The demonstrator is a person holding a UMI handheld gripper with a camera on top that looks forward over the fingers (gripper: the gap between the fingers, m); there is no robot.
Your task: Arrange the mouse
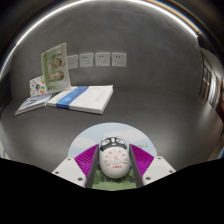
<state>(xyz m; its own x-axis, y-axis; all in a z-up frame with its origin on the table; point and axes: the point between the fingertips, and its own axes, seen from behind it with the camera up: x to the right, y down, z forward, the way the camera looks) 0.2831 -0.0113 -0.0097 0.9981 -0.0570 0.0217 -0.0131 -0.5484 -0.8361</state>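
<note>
A white mouse point(114, 157) with red markings and a dark patterned front end sits between my fingers. The purple pads point(93, 158) press against its left and right sides, so my gripper point(114, 160) is shut on it. A green surface shows just under the mouse between the fingers. The mouse is held above the grey table point(150, 110), with its dark end pointing away from me.
A book with a blue spine point(82, 98) lies on the table ahead to the left, beside a thinner booklet point(35, 103). Upright cards point(54, 60) lean on the wall behind. Several wall sockets point(95, 60) line the wall.
</note>
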